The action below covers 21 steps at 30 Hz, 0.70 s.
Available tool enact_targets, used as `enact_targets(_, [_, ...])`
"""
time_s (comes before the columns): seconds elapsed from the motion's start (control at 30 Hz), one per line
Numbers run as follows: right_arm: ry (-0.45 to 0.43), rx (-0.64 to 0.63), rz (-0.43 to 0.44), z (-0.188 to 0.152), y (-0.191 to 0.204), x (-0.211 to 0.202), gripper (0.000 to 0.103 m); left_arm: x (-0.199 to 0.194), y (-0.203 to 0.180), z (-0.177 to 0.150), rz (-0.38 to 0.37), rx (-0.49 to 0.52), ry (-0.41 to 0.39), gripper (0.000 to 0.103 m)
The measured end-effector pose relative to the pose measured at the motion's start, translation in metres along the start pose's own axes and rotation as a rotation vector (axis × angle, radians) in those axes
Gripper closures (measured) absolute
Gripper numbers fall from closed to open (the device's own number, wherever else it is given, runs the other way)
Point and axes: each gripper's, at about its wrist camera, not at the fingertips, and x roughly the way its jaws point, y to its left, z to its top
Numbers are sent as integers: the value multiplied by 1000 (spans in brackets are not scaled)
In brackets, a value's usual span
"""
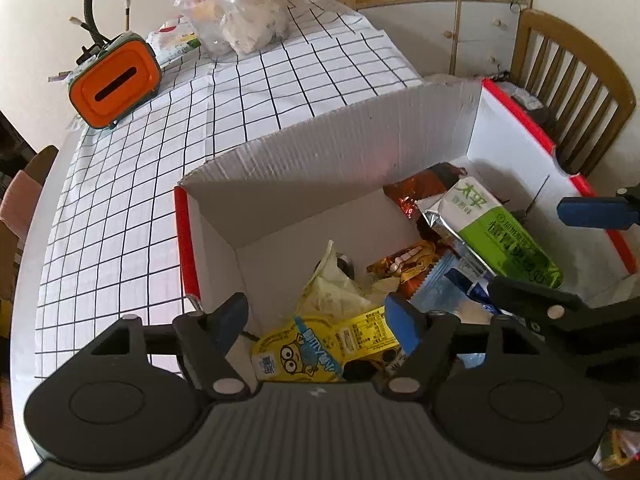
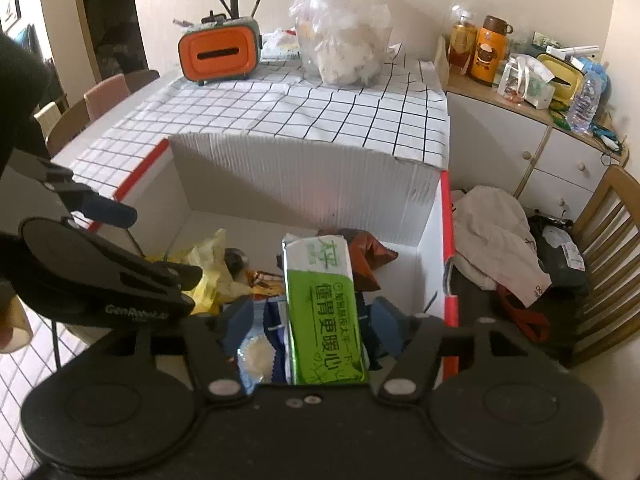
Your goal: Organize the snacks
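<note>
A white cardboard box (image 1: 320, 152) with red edges stands on the checked tablecloth and holds several snack packets. My left gripper (image 1: 316, 320) hangs open over its near left corner; a yellow cartoon packet (image 1: 320, 346) lies between the fingers with a gap on the left side. My right gripper (image 2: 313, 320) is open around a green-and-silver packet (image 2: 324, 304), which rests in the box (image 2: 304, 172) clear of both pads. The same green packet (image 1: 500, 232) lies on brown and blue wrappers. Pale yellow bags sit in the middle of the box.
An orange tissue box (image 1: 116, 84) with a desk lamp behind it and a clear plastic bag (image 1: 236, 12) stand at the table's far end. A wooden chair (image 2: 608, 264) with cloth and bags is right of the box. A cabinet (image 2: 532, 148) carries bottles.
</note>
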Motion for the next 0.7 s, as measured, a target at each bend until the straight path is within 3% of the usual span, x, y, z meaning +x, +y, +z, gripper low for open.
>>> enact_targets(0.5, [-101, 30, 15, -7, 3, -51, 17, -46, 22, -25, -64, -68, -91, 23])
enact_targets(0.7, [-151, 43, 27, -12, 11, -68, 7, -68, 27, -39, -52, -83, -156, 22])
